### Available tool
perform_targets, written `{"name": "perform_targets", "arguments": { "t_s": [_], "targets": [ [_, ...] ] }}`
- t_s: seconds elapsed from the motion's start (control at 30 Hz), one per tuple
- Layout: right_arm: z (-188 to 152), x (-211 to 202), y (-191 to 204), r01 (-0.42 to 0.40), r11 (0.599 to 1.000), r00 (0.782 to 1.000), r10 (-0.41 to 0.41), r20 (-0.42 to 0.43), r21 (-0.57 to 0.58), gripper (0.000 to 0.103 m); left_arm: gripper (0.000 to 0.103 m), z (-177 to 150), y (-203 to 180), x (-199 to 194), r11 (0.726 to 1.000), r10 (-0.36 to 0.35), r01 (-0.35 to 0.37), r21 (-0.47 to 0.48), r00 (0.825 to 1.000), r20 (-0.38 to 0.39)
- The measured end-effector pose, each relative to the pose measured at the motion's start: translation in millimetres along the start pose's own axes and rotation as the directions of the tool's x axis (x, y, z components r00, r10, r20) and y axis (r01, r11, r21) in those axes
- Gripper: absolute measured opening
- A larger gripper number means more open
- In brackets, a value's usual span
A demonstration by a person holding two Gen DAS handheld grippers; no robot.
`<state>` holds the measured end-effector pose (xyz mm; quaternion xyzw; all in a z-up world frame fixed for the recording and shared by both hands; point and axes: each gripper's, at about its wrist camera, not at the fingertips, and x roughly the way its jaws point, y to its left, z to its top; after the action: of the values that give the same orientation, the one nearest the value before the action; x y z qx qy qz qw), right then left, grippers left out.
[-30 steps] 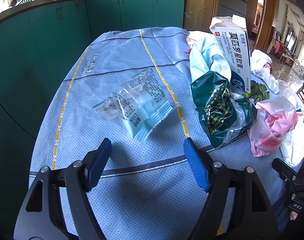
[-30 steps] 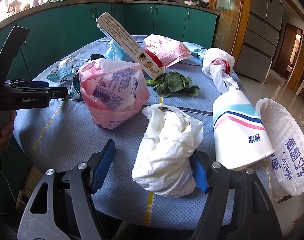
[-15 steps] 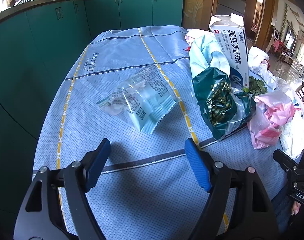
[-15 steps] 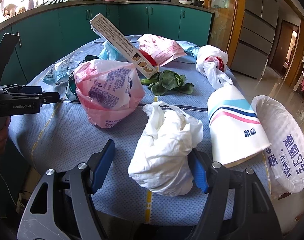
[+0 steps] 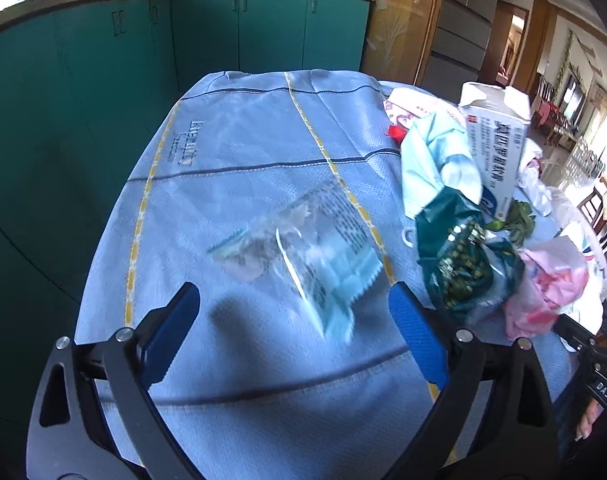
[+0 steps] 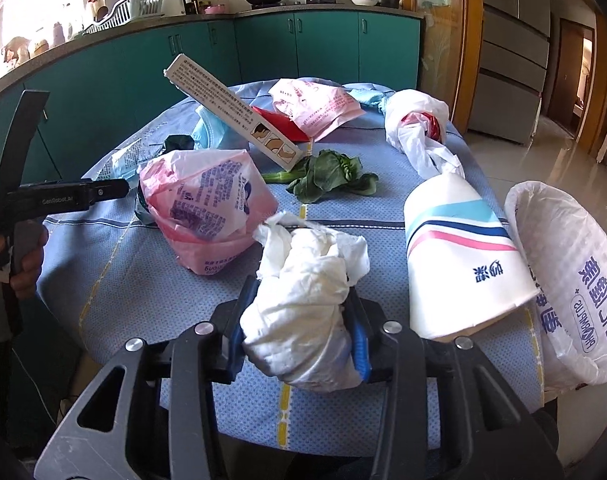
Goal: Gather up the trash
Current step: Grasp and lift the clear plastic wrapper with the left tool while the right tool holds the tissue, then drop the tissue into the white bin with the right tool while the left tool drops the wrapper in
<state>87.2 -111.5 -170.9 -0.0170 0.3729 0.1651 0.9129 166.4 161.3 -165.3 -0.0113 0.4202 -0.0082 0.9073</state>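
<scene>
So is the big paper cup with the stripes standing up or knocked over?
Knocked over. The striped paper cup lies on its side on the blue tablecloth, its open rim facing the camera, beside the plastic-wrapped paper bowl.

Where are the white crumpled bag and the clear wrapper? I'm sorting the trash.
white crumpled bag [image 6: 303, 312]: right wrist view, bunched middle between the tongs.
clear wrapper [image 5: 303, 256]: left wrist view, its blurred centre.

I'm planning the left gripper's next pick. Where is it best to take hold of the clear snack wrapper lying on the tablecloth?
Probably the wrapper is best pinched at its near serrated end, which looks slightly raised off the tablecloth. The open left gripper already faces that end, so come straight forward and low, away from the green bag.
</scene>
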Motion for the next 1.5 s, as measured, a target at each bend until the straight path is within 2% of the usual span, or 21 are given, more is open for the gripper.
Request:
{"name": "perform_targets", "arguments": {
  "t_s": [0.07, 0.23, 0.27, 0.3, 0.33, 0.4, 0.5, 0.6, 0.7, 0.77, 0.87, 0.93, 1.0, 1.13, 1.27, 1.33, 1.37, 1.4, 1.5],
  "targets": [
    [1, 4, 0, 0.005, 1.0, 1.0, -0.005, -0.005, -0.003, 0.049, 0.095, 8, -1, 8, 0.999, 0.022, -0.022, 0.025, 1.0, -0.005],
    [3, 11, 0, 0.007, 1.0, 1.0, -0.007, -0.009, -0.015, 0.05, 0.094, 19, -4, 21, 0.998, 0.02, -0.019, 0.063, 1.0, -0.008],
    [4, 11, 0, 0.004, 1.0, 1.0, -0.004, -0.007, -0.017, 0.049, 0.081, 19, -6, 24, 0.998, 0.017, -0.016, 0.067, 1.0, -0.014],
    [4, 11, 0, -0.003, 1.0, 1.0, 0.002, -0.003, -0.018, 0.043, 0.077, 19, -5, 25, 0.998, 0.012, -0.01, 0.065, 1.0, -0.02],
    [5, 11, 0, -0.011, 1.0, 1.0, 0.011, -0.002, -0.017, 0.041, 0.076, 18, -5, 24, 0.998, 0.013, -0.012, 0.064, 1.0, -0.013],
    [6, 7, -2, -0.028, 1.0, 1.0, 0.028, 0.006, -0.012, 0.039, 0.067, 17, -6, 21, 0.998, 0.003, -0.002, 0.058, 1.0, -0.008],
    [11, -3, -5, -0.041, 0.999, 0.999, 0.041, 0.034, 0.0, 0.039, 0.064, 15, -9, 5, 0.999, 0.0, -0.001, 0.042, 1.0, 0.01],
    [18, -26, -13, -0.052, 0.998, 0.994, 0.05, 0.095, 0.018, 0.039, 0.064, 17, -18, -22, 0.999, 0.016, -0.019, 0.034, 0.997, 0.073],
    [27, -56, -32, -0.05, 0.998, 0.983, 0.041, 0.179, 0.045, 0.039, 0.065, 25, -36, -56, 0.999, -0.021, 0.017, 0.031, 0.989, 0.143],
    [31, -78, -52, -0.004, 0.997, 0.973, -0.013, 0.232, 0.072, 0.039, 0.066, 32, -51, -73, 0.997, -0.065, 0.056, 0.049, 0.981, 0.183],
    [31, -110, -104, 0.095, 0.981, 0.948, -0.142, 0.286, 0.17, 0.039, 0.067, 44, -98, -96, 0.983, -0.158, 0.132, 0.128, 0.961, 0.227],
    [24, -121, -143, 0.183, 0.952, 0.931, -0.248, 0.267, 0.247, 0.039, 0.067, 52, -134, -99, 0.961, -0.245, 0.206, 0.186, 0.944, 0.222],
    [14, -125, -176, 0.237, 0.92, 0.921, -0.315, 0.229, 0.312, 0.039, 0.068, 58, -175, -94, 0.928, -0.332, 0.283, 0.241, 0.924, 0.191],
    [-12, -130, -221, 0.318, 0.869, 0.902, -0.4, 0.16, 0.379, 0.039, 0.067, 66, -267, -66, 0.869, -0.425, 0.374, 0.323, 0.899, 0.102],
    [-29, -131, -247, 0.352, 0.837, 0.892, -0.436, 0.123, 0.418, 0.039, 0.067, 68, -351, -28, 0.799, -0.508, 0.487, 0.352, 0.861, -0.039],
    [-35, -129, -260, 0.359, 0.828, 0.89, -0.442, 0.108, 0.43, 0.039, 0.073, 63, -390, -11, 0.765, -0.529, 0.527, 0.371, 0.842, -0.105],
    [-36, -129, -265, 0.359, 0.827, 0.891, -0.441, 0.104, 0.433, 0.039, 0.083, 61, -405, -4, 0.76, -0.523, 0.527, 0.381, 0.843, -0.122],
    [-37, -127, -269, 0.354, 0.827, 0.895, -0.435, 0.099, 0.436, 0.039, 0.087, 58, -414, -1, 0.762, -0.513, 0.52, 0.387, 0.848, -0.129],
    [-35, -115, -279, 0.331, 0.84, 0.909, -0.405, 0.093, 0.43, 0.042, 0.093, 53, -425, 3, 0.771, -0.493, 0.502, 0.391, 0.86, -0.133]
  ]
}}
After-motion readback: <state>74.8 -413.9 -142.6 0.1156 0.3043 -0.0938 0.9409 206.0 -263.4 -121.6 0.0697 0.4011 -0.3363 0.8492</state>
